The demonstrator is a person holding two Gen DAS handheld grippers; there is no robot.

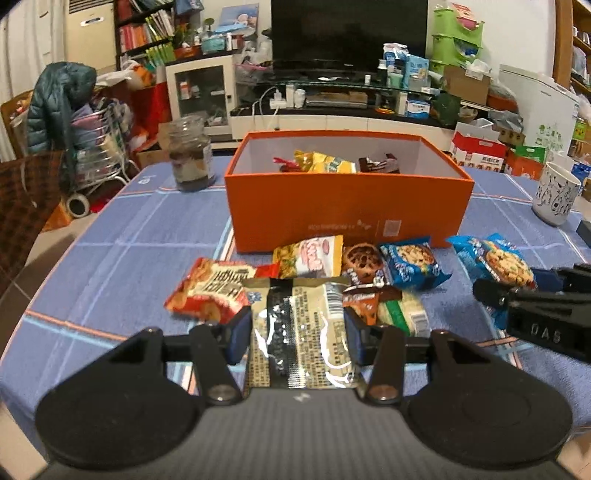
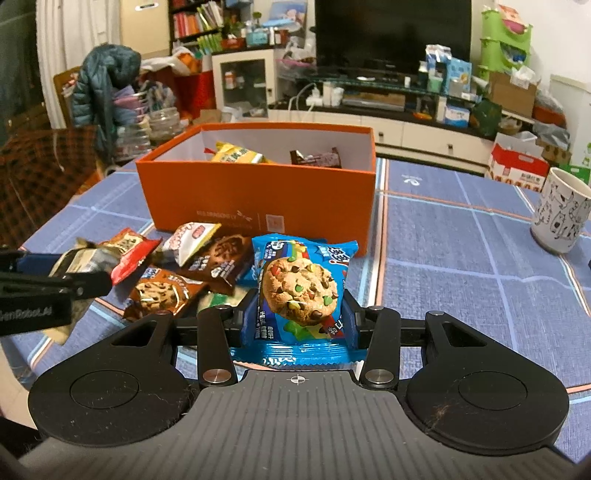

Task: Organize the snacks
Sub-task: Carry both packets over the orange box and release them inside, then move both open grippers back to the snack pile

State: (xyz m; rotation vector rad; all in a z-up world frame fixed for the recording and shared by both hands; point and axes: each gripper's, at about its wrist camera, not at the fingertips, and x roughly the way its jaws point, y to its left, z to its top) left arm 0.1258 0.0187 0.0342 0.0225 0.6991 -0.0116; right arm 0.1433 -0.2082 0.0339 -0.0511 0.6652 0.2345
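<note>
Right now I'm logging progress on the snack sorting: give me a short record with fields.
left gripper: shut on beige packet
right gripper: shut on blue cookie packet
orange box: open, a few snacks inside
loose snacks: piled on the table in front of the box
mug: upright, right of box

Cluttered living room: dark TV [image 1: 349,31] on white low cabinet [image 1: 332,120], bookshelf [image 1: 146,31] left.

One orange box [image 1: 347,210] stood on the surface [image 1: 129,258], with one glass jar [image 1: 190,155] and one white mug [image 1: 556,194]. At least three snack packets lay inside the box.
</note>
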